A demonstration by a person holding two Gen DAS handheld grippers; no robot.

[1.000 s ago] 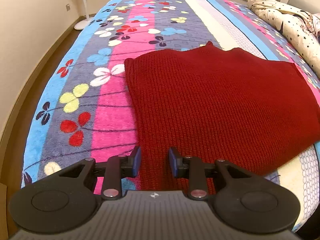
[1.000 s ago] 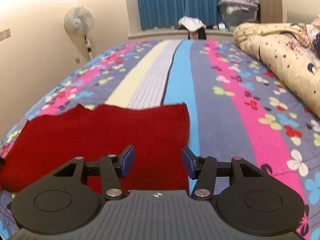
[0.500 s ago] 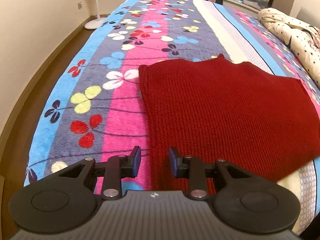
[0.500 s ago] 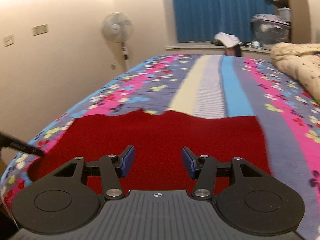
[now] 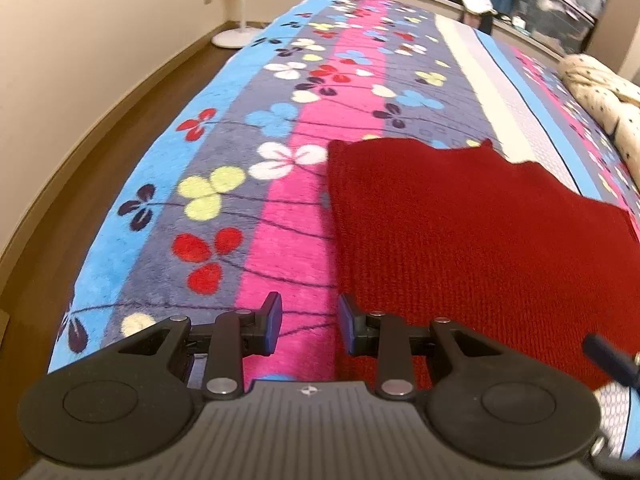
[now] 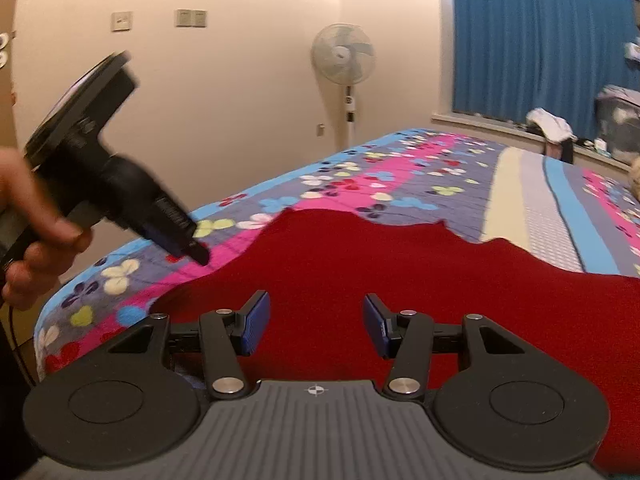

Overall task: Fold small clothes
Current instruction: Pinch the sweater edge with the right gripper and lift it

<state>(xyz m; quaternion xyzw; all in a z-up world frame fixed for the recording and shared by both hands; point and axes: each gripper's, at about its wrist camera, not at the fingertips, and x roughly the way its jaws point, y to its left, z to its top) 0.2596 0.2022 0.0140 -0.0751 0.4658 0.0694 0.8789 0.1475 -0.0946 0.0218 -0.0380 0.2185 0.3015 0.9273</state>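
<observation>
Red knit lying flat on the bed.
Left tongs and right tongs are hovering spread, gripping nothing.

no text, brand or number can be read in either view. the only sign is a small white crosshair mark printed on the ribbed grey body of each claw, the left claw and the right claw. a label on the left claw's body as seen from the right wrist is too blurred to read.
</observation>
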